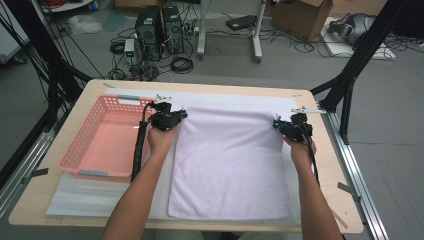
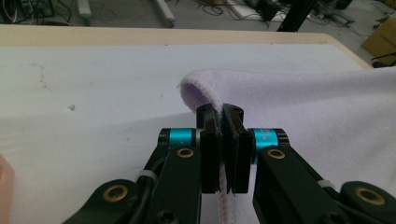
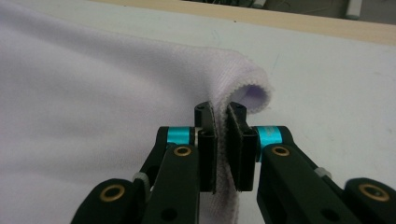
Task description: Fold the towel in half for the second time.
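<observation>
Now the left gripper and the right gripper each pinch a far corner of the purple towel lying mid-table beside the pink basket, so the fold seems begun, and next both corners probably must travel evenly toward the near edge.

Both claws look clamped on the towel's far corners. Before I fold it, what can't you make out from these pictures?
- High view: left claw and right claw tips too small to judge the grip.
- Left gripper view: the towel runs off the right edge.
- High view: the basket near wall hides its floor there.
</observation>
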`<state>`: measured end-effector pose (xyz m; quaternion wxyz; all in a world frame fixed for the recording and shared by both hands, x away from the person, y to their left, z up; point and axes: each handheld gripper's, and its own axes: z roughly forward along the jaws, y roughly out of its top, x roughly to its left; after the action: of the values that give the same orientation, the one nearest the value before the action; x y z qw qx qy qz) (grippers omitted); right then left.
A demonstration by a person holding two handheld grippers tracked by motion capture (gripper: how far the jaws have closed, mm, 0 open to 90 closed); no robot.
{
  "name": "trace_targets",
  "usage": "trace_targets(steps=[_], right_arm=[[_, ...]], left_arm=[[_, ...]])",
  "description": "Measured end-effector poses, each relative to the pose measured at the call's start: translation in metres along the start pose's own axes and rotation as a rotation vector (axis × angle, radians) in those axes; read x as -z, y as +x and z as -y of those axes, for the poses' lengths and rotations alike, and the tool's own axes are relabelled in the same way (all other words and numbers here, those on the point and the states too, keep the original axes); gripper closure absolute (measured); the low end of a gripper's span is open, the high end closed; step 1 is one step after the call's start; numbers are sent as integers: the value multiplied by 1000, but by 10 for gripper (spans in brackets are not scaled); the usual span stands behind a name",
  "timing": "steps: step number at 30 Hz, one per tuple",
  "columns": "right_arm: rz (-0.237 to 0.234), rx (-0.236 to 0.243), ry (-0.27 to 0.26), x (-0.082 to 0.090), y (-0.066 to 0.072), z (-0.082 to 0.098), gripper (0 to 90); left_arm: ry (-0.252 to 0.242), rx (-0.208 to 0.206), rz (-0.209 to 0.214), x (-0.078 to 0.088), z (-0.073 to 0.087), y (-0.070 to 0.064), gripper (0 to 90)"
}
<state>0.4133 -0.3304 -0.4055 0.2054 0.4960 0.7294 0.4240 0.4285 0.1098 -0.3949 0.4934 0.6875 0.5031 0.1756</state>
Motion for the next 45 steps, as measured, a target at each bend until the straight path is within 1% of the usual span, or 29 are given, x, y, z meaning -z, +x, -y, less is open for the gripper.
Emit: trace_targets(steps=[2, 4, 7, 9, 12, 14, 16, 19, 22, 25, 27, 29, 31, 33, 34, 35, 38, 39, 40, 41, 42, 43, 44, 45], right_arm=[[1, 12, -6, 8, 3, 2, 833], [-1, 24, -7, 16, 5, 3, 832], [-5, 33, -17, 27, 10, 1, 832], [-3, 54, -28, 33, 16, -1, 831], [-4, 66, -26, 42, 23, -2, 830], [-6, 76, -37, 48, 28, 0, 830], [-7, 87, -43, 54, 33, 4, 829], [-12, 108, -28, 62, 39, 14, 824], [-22, 141, -34, 73, 44, 31, 820], [-30, 127, -28, 80, 47, 47, 820], [-31, 127, -21, 83, 49, 56, 820], [-35, 119, -18, 87, 52, 63, 820], [-40, 122, -28, 91, 53, 69, 820], [-49, 117, -35, 96, 55, 75, 820], [-54, 124, -36, 98, 56, 79, 819], [-51, 144, -31, 100, 56, 83, 819], [-65, 140, -9, 101, 55, 96, 801], [-74, 132, -3, 101, 54, 98, 773], [-83, 119, -2, 102, 54, 100, 717], [-84, 104, -11, 103, 53, 102, 644], [-80, 98, -14, 104, 53, 102, 607], [-64, 96, -16, 106, 52, 102, 566], [-51, 80, -24, 109, 51, 101, 525], [-38, 54, -41, 112, 49, 99, 503]], left_arm=[[-10, -9, 2, 8, -1, -3, 856], [-34, 5, 13, 15, 1, -5, 856], [-38, 17, 26, 25, 8, -6, 856], [-43, 26, 33, 33, 14, -6, 856], [-56, 25, 45, 45, 24, -7, 856], [-45, 4, 53, 53, 32, -10, 856], [-57, -2, 65, 61, 41, -13, 856], [-55, -23, 85, 72, 53, -18, 856], [-55, -36, 107, 80, 66, -22, 856], [-44, -54, 128, 88, 76, -25, 855], [-43, -64, 144, 93, 80, -29, 855], [-33, -110, 144, 99, 83, -35, 854], [-26, -147, 144, 105, 87, -39, 853], [-10, -203, 137, 111, 93, -43, 852], [0, -223, 138, 114, 96, -44, 852], [2, -225, 143, 116, 98, -44, 852], [13, -221, 157, 119, 105, -45, 848], [13, -219, 150, 119, 106, -45, 838], [8, -212, 130, 119, 108, -45, 802], [8, -213, 119, 119, 108, -45, 698], [6, -217, 114, 119, 108, -43, 628], [-8, -207, 113, 120, 107, -42, 577], [-20, -197, 117, 120, 106, -40, 517], [-29, -187, 120, 119, 105, -39, 479]])
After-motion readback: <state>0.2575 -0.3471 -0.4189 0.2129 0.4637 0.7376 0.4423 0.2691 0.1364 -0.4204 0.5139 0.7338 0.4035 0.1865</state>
